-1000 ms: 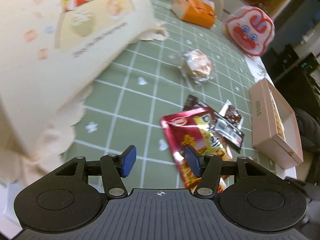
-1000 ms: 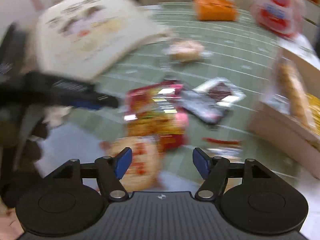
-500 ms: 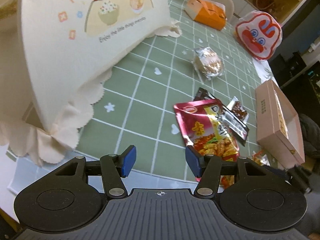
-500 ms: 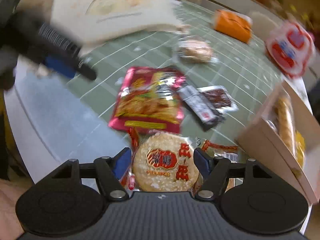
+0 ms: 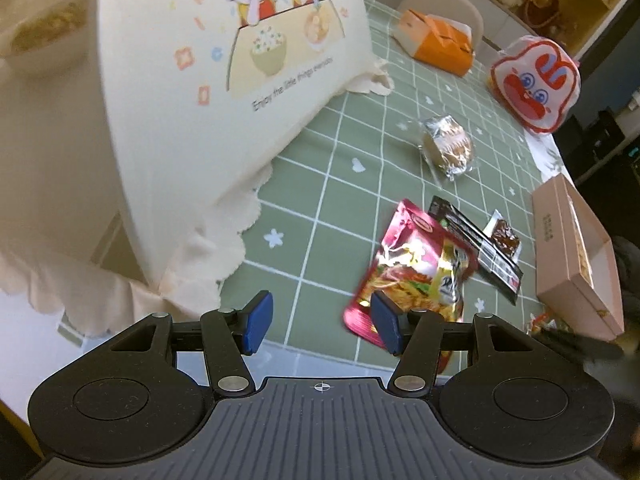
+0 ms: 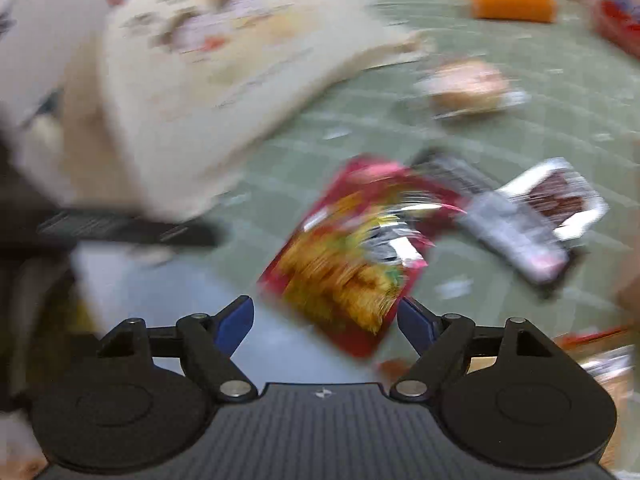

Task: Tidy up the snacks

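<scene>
A red snack bag [image 5: 416, 268] lies on the green checked tablecloth [image 5: 320, 200], tilted up at one side. It also shows in the blurred right wrist view [image 6: 356, 256], just ahead of my open right gripper [image 6: 326, 322]. My left gripper [image 5: 320, 322] is open and empty at the table's near edge, left of the bag. A black packet [image 5: 476, 240], a small dark snack [image 5: 505, 237] and a wrapped bun [image 5: 448, 146] lie beyond. A cream cartoon-print bag [image 5: 200, 80] stands at the left.
A pink box [image 5: 576, 256] with food sits at the right edge. An orange carton [image 5: 438, 42] and a red rabbit bag [image 5: 536, 84] stand at the far side. More packets [image 6: 608, 360] lie at the near right.
The right gripper swung left from the round cracker packet to the red bag, which now lies tilted and turned. The left view drew back slightly toward the table edge.
</scene>
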`<state>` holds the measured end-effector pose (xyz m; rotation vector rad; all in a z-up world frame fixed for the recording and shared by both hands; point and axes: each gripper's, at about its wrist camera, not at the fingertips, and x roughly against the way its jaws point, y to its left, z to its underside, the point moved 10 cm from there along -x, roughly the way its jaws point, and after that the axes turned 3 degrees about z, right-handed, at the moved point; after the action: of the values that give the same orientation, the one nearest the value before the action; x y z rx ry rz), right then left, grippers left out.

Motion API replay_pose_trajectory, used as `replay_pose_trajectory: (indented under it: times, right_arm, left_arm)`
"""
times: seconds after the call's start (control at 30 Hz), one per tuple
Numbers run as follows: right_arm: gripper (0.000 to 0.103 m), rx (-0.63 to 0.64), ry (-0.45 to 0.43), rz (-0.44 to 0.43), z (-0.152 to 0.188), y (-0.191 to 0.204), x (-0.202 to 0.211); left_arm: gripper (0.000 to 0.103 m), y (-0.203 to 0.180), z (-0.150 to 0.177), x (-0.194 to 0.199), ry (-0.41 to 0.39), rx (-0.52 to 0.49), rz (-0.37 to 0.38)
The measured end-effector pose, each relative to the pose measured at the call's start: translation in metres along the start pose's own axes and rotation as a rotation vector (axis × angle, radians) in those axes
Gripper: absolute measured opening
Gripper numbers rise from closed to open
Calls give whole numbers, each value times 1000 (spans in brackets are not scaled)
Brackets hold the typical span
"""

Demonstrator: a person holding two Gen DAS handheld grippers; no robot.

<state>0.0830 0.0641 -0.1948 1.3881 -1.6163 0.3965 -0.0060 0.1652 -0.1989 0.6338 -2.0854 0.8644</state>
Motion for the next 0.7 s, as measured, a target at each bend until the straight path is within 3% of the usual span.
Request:
replay_pose_trajectory:
  times: [0.07, 0.2, 0.33, 0.4, 0.47, 0.5, 0.7]
  right_arm:
    - [80, 74, -19, 33, 9, 10, 8]
    - [80, 176, -61, 208, 26, -1, 32]
    - [80, 130, -91, 268, 34, -18, 55]
    - [74, 94, -123, 308, 31, -30, 62]
    - [43, 57, -125, 348, 26, -40, 59]
    - [39, 35, -116, 345, 24, -43, 56]
    - [36, -6, -114, 311, 6, -37, 26]
  left_arm:
    - [60, -12, -3, -4, -2, -45, 12]
    - [60, -49, -4, -19, 10, -202, 56]
    - [60, -71, -6, -39, 42, -262, 109]
    - [60, -72, -9, -44, 56, -266, 129]
    - [60, -70, -12, -46, 66, -272, 145]
    - [60, -68, -14, -47, 70, -273, 155]
    - [60, -55, -28, -56, 98, -277, 171]
